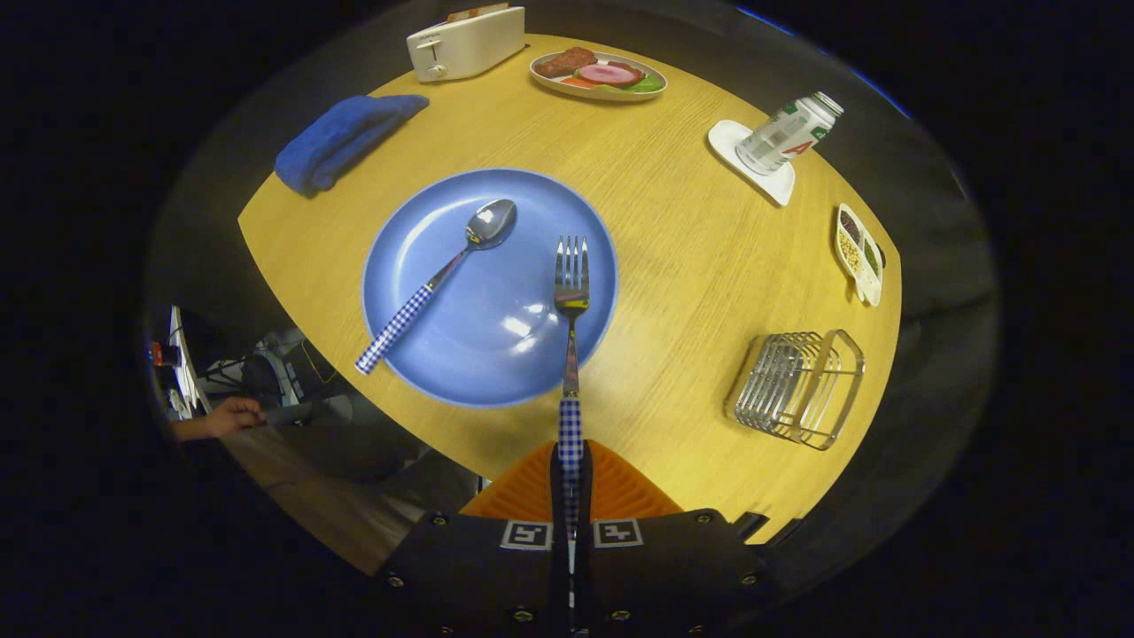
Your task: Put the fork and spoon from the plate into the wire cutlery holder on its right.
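Observation:
My gripper [570, 461] is shut on the checked handle of the fork [571, 292], which sticks straight out ahead of the fingers, its tines over the right part of the blue plate [425, 292]. The fork looks lifted above the plate. On the plate's left half the spoon [443, 279] lies slanted, bowl away from me, its checked handle reaching over the plate's near-left rim. Right of the plate, near the table's right edge, the wire cutlery holder [797, 388] holds nothing.
On the round wooden table [691, 266], a folded blue cloth [341, 137] and a white toaster [465, 42] lie beyond the plate, with a food plate [598, 75], a bottle [788, 131] on a white coaster, and a small divided dish [859, 252]. A person's hand [226, 416] is off the table, left.

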The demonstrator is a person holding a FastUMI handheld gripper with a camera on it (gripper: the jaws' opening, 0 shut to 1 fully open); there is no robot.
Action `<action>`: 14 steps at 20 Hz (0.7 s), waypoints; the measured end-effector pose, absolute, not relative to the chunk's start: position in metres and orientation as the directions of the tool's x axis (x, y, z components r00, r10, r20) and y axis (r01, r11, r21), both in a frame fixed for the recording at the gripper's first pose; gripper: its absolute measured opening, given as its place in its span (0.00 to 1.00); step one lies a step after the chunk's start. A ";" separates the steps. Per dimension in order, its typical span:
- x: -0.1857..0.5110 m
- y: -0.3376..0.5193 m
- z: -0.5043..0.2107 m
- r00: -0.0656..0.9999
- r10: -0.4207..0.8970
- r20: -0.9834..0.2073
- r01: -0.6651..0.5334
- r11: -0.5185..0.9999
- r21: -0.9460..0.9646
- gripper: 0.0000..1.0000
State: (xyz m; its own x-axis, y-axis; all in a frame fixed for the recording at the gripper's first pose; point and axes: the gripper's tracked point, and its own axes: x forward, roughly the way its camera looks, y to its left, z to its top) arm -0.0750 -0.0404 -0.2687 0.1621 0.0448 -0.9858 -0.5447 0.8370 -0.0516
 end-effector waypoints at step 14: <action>-0.060 -0.216 -0.195 0.027 -0.137 -0.990 -0.492 0.861 -0.133 0.03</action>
State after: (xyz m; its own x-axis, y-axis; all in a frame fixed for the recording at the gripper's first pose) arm -0.0596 -0.2158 -0.1951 0.0265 -0.1374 -0.9902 -0.4916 0.8606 -0.1326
